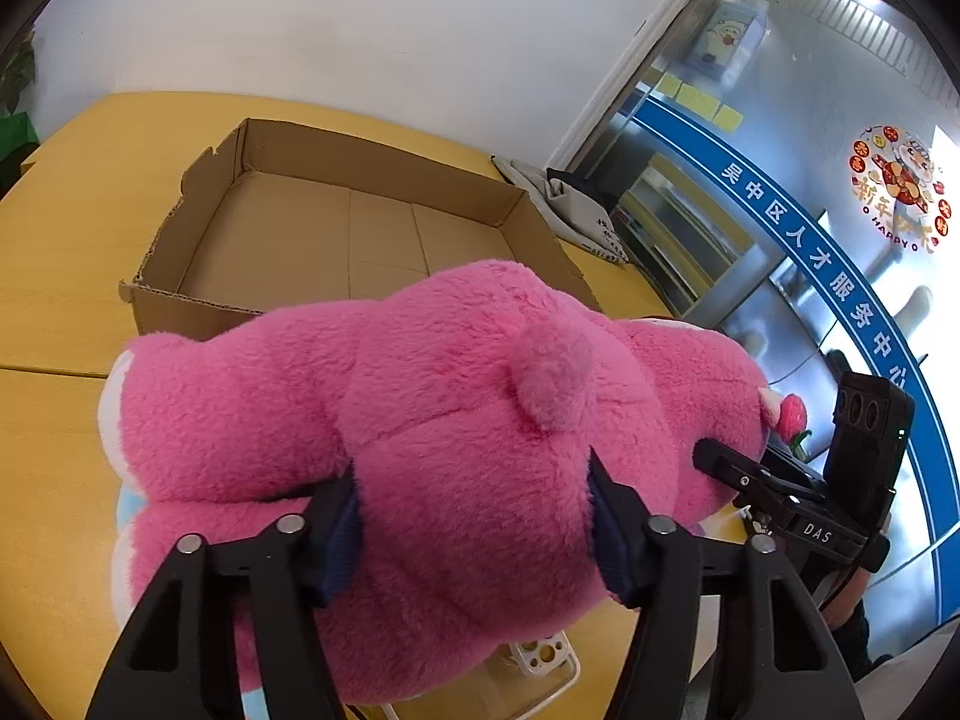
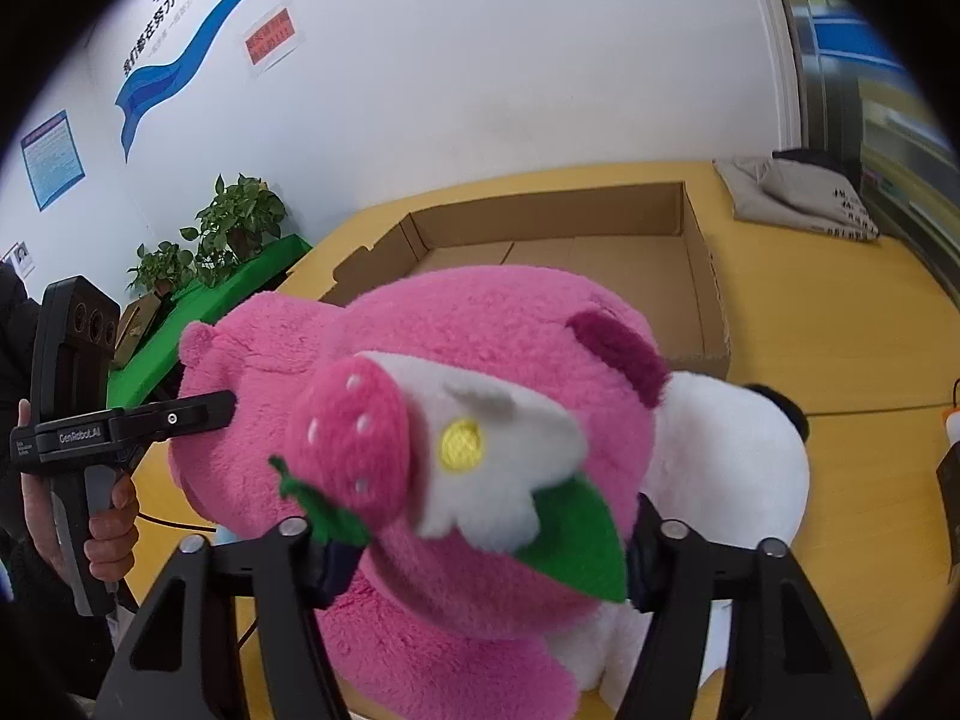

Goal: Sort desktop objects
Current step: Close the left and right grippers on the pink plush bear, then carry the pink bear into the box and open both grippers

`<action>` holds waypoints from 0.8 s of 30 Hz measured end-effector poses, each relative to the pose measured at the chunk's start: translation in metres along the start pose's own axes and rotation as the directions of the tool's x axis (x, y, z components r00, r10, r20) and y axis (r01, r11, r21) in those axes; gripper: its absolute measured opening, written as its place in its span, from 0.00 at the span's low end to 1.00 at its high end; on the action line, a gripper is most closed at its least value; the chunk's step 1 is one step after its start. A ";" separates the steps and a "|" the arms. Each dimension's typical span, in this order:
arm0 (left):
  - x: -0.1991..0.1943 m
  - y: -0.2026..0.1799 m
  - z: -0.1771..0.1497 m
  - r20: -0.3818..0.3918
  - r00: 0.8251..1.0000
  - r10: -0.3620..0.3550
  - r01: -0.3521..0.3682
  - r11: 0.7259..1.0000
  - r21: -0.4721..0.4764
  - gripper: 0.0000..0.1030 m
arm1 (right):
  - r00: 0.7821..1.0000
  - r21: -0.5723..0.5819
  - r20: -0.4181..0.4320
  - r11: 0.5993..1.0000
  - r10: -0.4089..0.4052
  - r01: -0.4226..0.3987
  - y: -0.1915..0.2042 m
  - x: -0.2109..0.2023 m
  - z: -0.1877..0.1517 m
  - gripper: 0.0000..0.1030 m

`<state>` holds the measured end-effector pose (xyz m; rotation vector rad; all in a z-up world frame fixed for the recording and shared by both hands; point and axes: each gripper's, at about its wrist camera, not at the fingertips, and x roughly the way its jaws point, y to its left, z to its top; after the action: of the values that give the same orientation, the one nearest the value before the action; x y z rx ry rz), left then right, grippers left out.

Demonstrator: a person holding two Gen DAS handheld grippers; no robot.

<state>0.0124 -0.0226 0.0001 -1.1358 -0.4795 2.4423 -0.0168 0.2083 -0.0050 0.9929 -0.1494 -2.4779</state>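
Note:
A big pink plush bear (image 1: 432,420) fills both views, held just in front of an open cardboard box (image 1: 336,222). My left gripper (image 1: 474,510) is shut on the bear's body from behind. My right gripper (image 2: 486,552) is shut on the bear's head (image 2: 480,360), beside its strawberry and flower trim (image 2: 354,438). Each gripper shows in the other's view: the right one at the bear's far side (image 1: 756,480), the left one pressing in from the left (image 2: 120,426). The box (image 2: 600,264) looks empty.
The yellow wooden table (image 1: 60,276) carries a grey cloth bag (image 1: 576,210) beyond the box. A white plush (image 2: 732,468) lies under the bear. A clear phone case (image 1: 546,660) lies below it. Potted plants (image 2: 234,222) stand left on a green surface.

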 end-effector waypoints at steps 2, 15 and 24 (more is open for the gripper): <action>-0.009 -0.002 0.006 0.025 1.000 0.004 -0.004 1.000 0.007 0.57 | 1.000 -0.015 0.027 1.000 0.002 -0.001 0.005 -0.006 0.005 0.54; 0.007 0.001 0.205 0.188 0.982 0.027 -0.074 0.965 0.251 0.56 | 0.963 -0.095 0.267 0.995 0.033 -0.008 0.001 0.004 0.154 0.52; 0.171 0.098 0.298 -0.010 0.998 0.055 -0.052 0.980 0.194 0.56 | 0.988 -0.020 0.152 0.999 -0.034 0.037 -0.081 0.143 0.219 0.52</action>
<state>-0.3416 -0.0632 0.0272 -1.0976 -0.2030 2.4615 -0.2858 0.1995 0.0444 0.8040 -0.1528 -2.5815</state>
